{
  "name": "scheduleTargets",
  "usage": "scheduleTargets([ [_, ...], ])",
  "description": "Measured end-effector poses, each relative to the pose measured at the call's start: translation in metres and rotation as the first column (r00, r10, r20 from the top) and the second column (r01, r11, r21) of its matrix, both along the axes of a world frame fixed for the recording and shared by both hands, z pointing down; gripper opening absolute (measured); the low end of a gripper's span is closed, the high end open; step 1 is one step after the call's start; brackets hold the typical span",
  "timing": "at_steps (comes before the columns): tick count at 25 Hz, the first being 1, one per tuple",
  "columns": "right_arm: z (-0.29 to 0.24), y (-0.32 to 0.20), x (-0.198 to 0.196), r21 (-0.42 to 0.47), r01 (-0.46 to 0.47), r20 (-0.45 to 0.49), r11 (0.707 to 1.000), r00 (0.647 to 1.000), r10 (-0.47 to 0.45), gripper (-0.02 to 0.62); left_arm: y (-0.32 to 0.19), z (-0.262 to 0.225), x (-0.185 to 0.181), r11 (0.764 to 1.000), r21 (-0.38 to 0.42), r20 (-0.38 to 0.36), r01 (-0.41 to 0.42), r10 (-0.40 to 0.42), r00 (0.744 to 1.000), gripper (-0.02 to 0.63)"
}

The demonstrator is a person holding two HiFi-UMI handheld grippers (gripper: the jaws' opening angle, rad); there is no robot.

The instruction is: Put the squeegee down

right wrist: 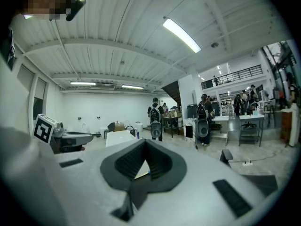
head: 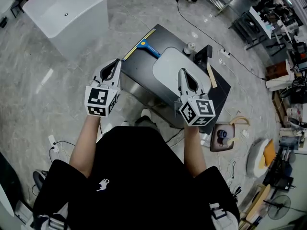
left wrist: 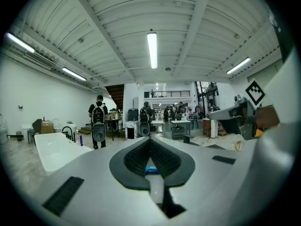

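The squeegee (head: 142, 45), with a blue handle and a long yellow-edged blade, lies at the far left edge of the black table (head: 139, 73). No gripper touches it. My left gripper (head: 116, 65) hovers over the table's near left corner, a short way in front of the squeegee, jaws shut with nothing in them. My right gripper (head: 184, 75) hangs over a pale grey oval panel (head: 165, 63) on the table, also shut and empty. In the left gripper view the left gripper (left wrist: 150, 139) has its pads meeting, and a bit of blue squeegee handle (left wrist: 150, 170) shows beneath them. The right gripper (right wrist: 144, 143) points level across the room.
A white basin (head: 67, 13) stands on the floor at far left. On the table's far right are a small bottle (head: 190, 47), a black stand (head: 203, 54) and a wooden stick (head: 211, 75). Cables and clutter (head: 268, 152) crowd the floor at right. People with backpacks (left wrist: 98, 121) stand far off.
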State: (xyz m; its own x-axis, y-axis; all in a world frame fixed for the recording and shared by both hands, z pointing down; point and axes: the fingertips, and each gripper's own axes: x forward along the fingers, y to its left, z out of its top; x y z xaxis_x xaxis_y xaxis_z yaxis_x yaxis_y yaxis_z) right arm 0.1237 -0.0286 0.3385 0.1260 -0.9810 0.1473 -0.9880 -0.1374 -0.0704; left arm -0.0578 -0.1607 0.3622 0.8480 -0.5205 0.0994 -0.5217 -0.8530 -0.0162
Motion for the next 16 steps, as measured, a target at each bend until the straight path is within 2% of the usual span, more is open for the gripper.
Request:
scheduleTargets([
  [16, 0.002, -0.012, 0.012, -0.005, 0.0, -0.02, 1.0, 1.0, 0.0, 0.002, -0.01, 0.003, 0.014, 1.0, -0.009, 0.007, -0.005, 0.005, 1.0, 0.003],
])
